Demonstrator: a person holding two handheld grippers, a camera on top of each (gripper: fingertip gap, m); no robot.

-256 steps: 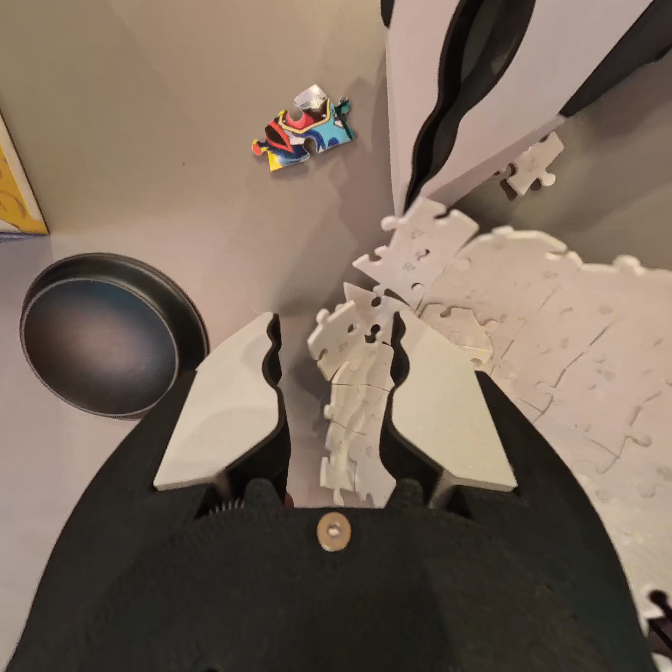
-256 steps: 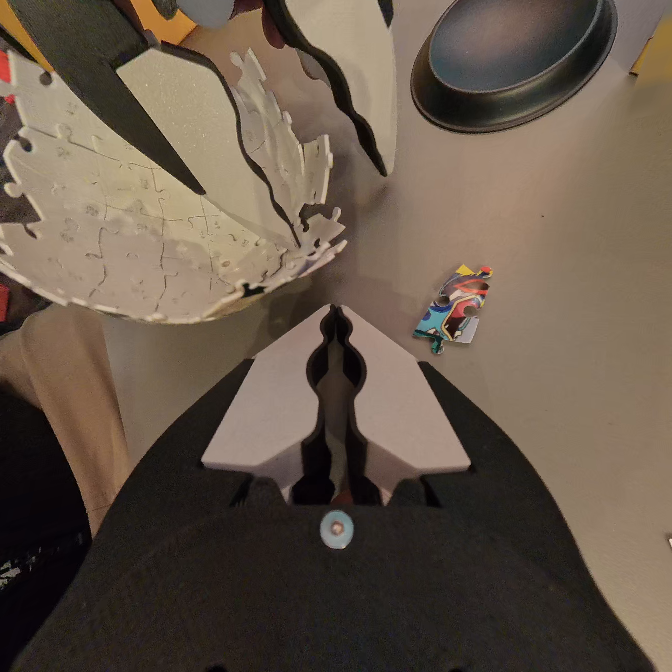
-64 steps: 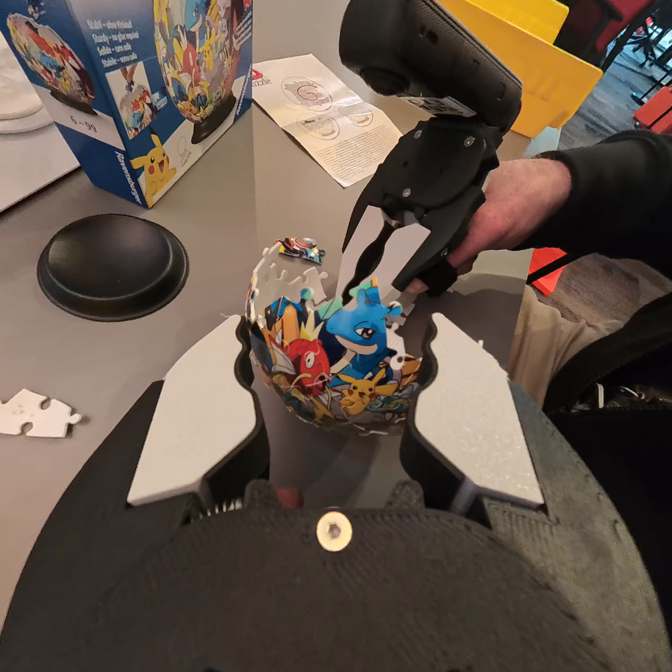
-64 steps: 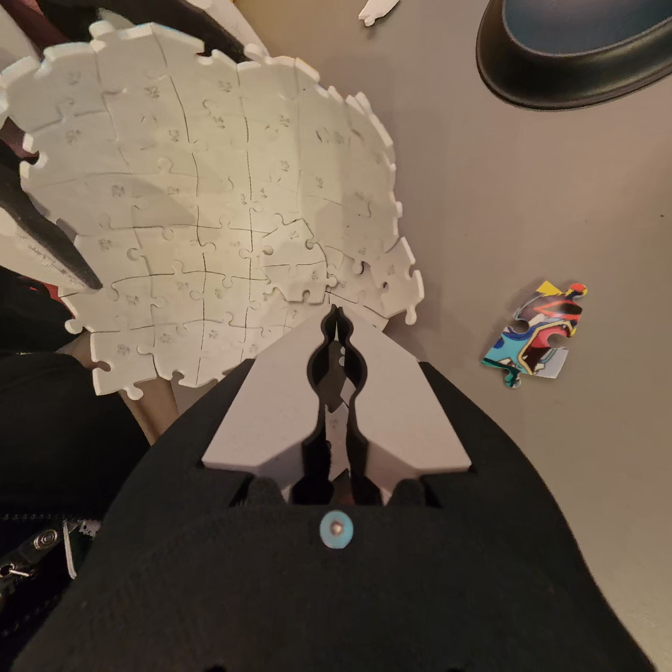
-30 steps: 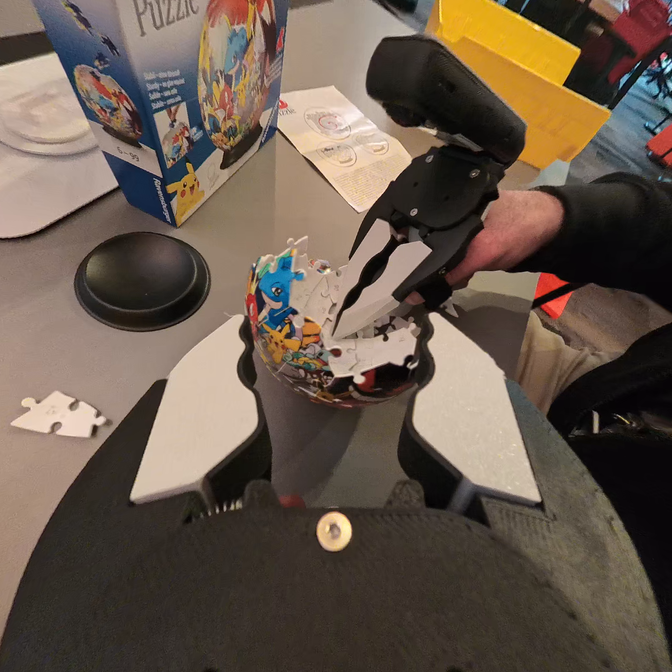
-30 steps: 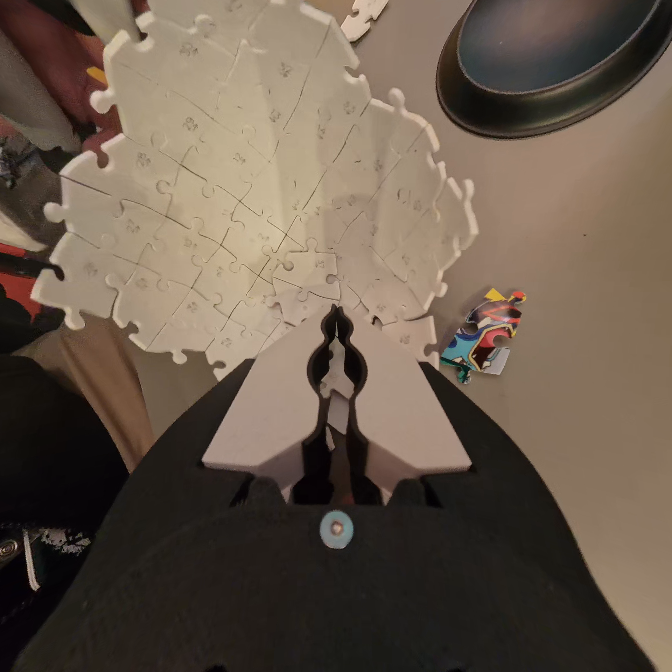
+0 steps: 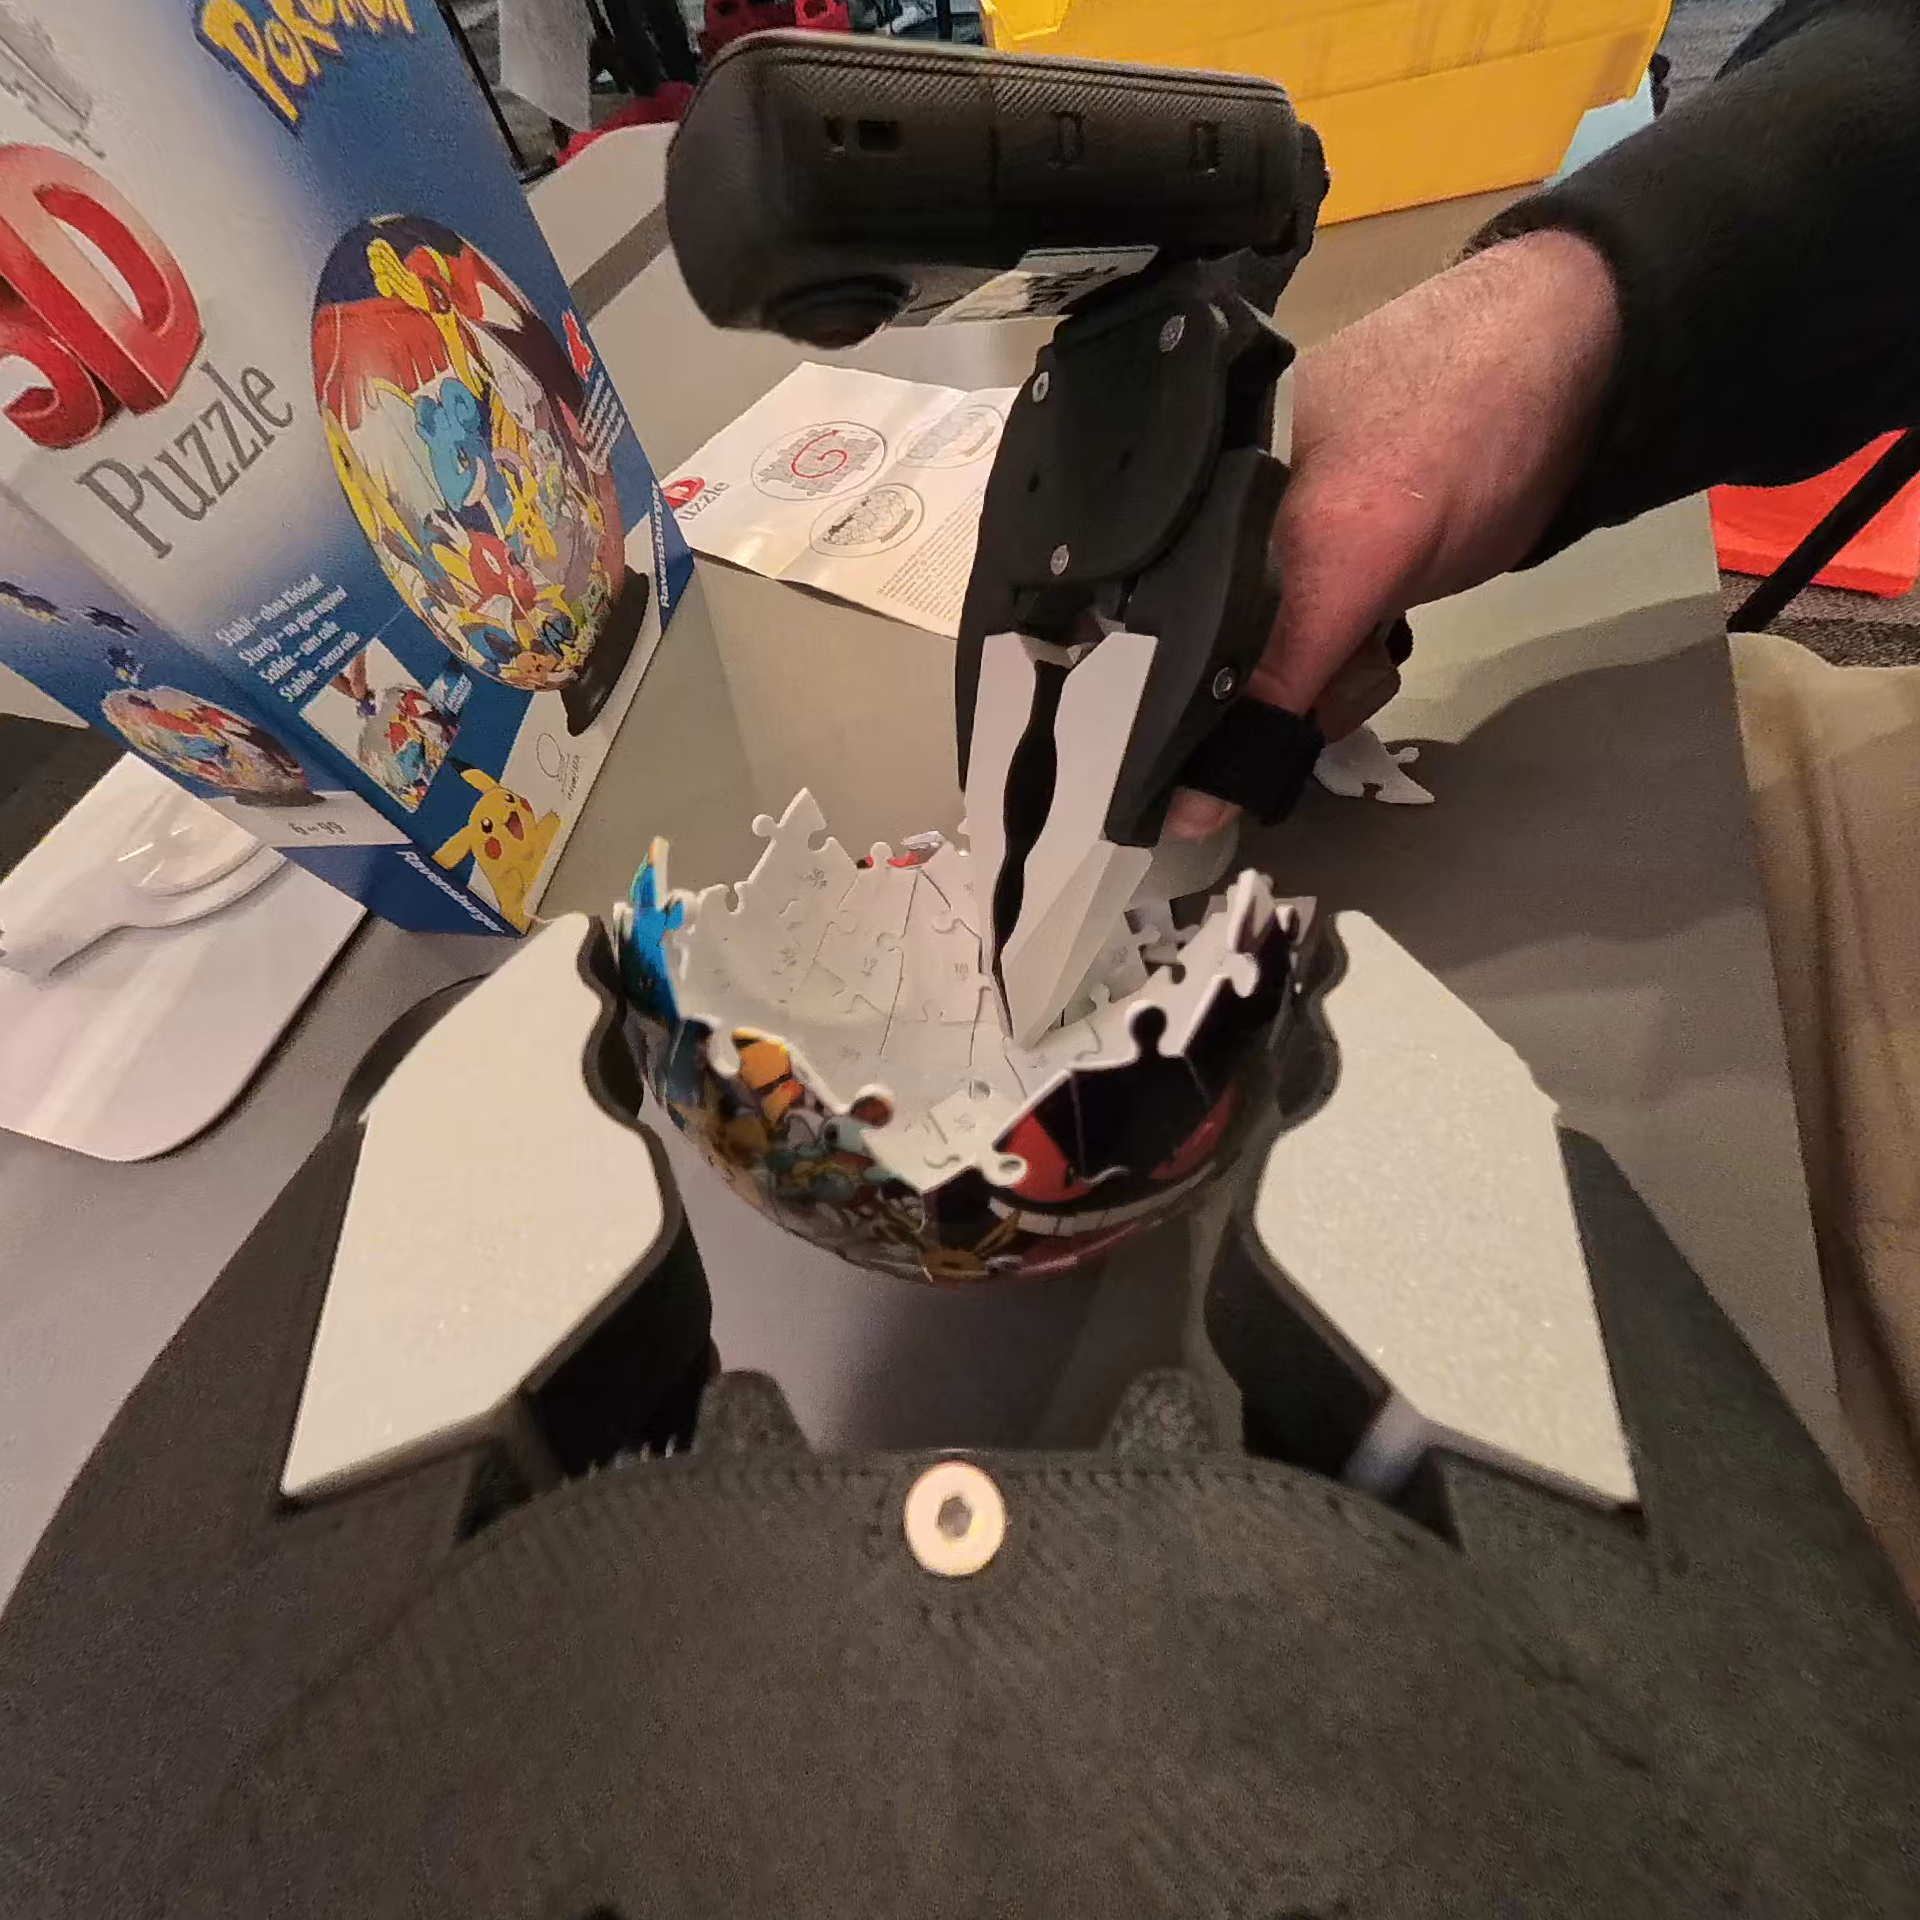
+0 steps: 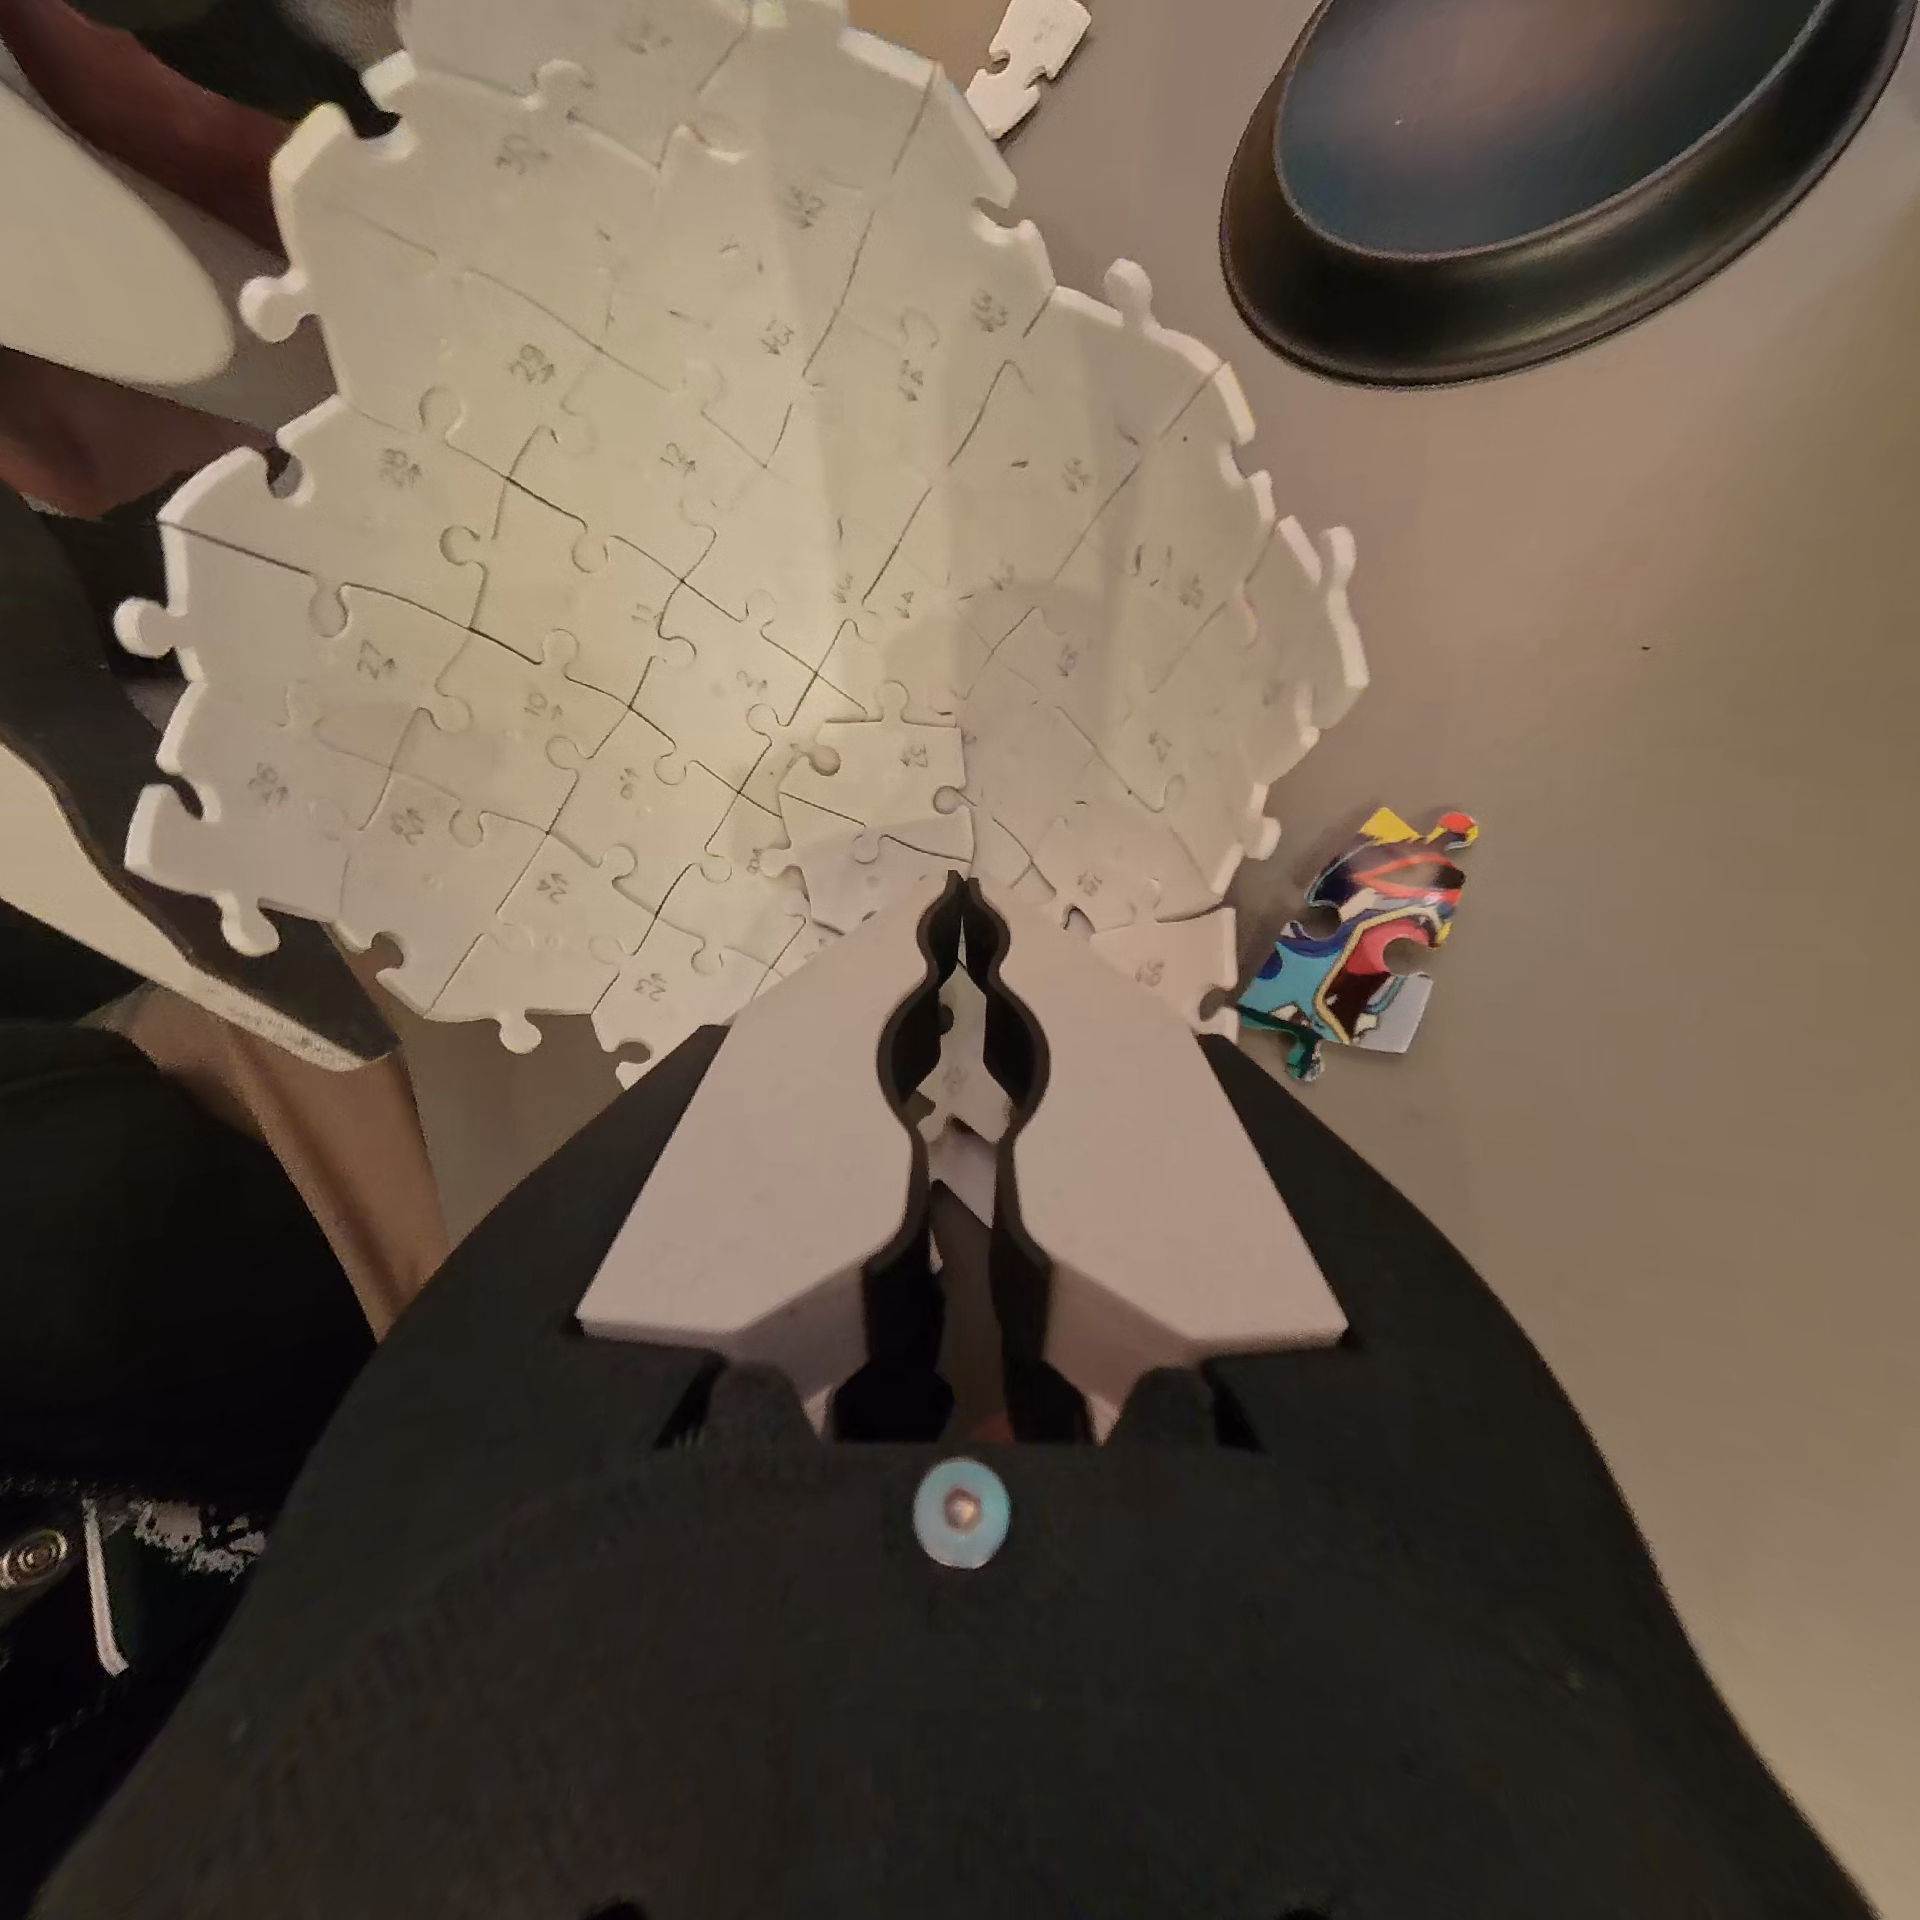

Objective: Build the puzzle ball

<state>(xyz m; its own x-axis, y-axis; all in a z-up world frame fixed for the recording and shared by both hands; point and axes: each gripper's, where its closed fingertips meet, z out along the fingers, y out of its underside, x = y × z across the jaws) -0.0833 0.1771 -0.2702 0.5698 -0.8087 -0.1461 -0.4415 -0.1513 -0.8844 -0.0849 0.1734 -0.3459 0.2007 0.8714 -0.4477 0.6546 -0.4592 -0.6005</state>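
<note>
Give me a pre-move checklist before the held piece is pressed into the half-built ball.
1. Right gripper shut on the white piece: ok.
2. Left gripper cradling the ball shell, jaws wide at either side: ok; contact cannot tell.
3. Right tips inside the shell, at its inner wall: ok.
4. Piece lined up with a gap: cannot tell.
5. Coloured loose piece apart on the table: ok.
6. Black stand free: ok.

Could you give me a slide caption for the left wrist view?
Open left claw cradles the half-built puzzle ball; shut right claw reaches inside.
</note>
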